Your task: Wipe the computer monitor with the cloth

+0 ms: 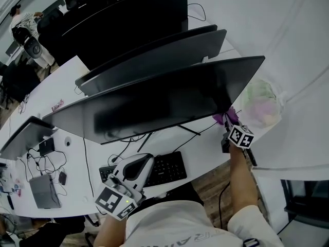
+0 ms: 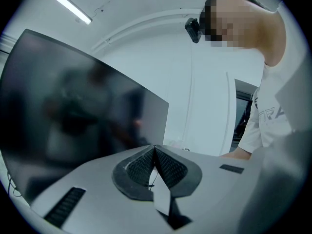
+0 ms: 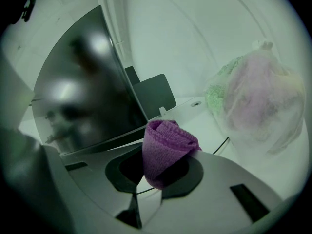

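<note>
- Purple cloth sits bunched in the right gripper at the lower right corner of the monitor in the head view. I cannot tell from here whether it touches the screen. The left gripper hangs low over the keyboard on the white tabletop, well apart from the cloth. A translucent plastic bag stands just beyond the monitor's right end.
- In the left gripper view, the fingers are pressed together with nothing between them. The dark monitor fills the left of the view.
- In the right gripper view, the right gripper has its fingers clamped on the rolled cloth, which stands out past the tips. The monitor has its edge just to the left of the roll.
- The bag is to the right, gathered shut at the top. It holds soft green and pink stuff that I cannot identify through the plastic.
- The step in hand looks like bringing the cloth onto the screen at its right edge to start a stroke.
- To do it well, only the protruding roll should meet the glass, with the hard fingertips kept off the panel.
- Pressure should be light, since the panel may rock on its thin stand, and the free left gripper could steady the frame.
- Long overlapping strokes away from the bag should cover the screen without knocking the bag.
</note>
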Demonstrator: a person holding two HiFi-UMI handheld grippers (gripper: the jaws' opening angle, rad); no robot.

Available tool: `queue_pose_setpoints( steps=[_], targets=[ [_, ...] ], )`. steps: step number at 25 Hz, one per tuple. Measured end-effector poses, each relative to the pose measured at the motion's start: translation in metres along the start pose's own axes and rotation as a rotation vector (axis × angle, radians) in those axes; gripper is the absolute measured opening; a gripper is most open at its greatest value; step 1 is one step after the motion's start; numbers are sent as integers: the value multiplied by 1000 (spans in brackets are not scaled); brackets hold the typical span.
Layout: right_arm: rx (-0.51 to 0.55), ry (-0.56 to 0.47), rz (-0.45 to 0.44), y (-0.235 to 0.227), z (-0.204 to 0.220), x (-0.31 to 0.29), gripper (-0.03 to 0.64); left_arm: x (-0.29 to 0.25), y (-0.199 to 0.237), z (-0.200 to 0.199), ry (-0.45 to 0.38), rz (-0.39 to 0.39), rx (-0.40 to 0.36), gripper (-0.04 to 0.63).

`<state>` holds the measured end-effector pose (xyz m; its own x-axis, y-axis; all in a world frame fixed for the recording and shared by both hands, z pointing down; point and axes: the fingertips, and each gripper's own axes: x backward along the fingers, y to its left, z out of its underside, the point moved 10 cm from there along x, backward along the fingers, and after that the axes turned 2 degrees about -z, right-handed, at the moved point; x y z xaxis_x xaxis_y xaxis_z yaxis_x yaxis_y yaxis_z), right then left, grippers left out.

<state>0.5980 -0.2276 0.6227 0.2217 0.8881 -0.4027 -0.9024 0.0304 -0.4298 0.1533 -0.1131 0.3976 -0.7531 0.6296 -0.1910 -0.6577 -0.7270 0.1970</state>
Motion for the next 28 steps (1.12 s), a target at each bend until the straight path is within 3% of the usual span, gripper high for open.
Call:
queue_pose_setpoints(
  steps=[13, 18, 28],
  targets=[
    [-20, 41, -44, 38, 18, -16, 69, 27, 2, -1, -25, -56, -6, 9],
    [-17, 70, -81, 62, 29, -22, 70, 53, 9, -2, -39, -114, -2, 10],
    [58, 150, -162, 121, 53, -28, 71, 102, 15, 0, -78, -195, 22, 9]
  ],
)
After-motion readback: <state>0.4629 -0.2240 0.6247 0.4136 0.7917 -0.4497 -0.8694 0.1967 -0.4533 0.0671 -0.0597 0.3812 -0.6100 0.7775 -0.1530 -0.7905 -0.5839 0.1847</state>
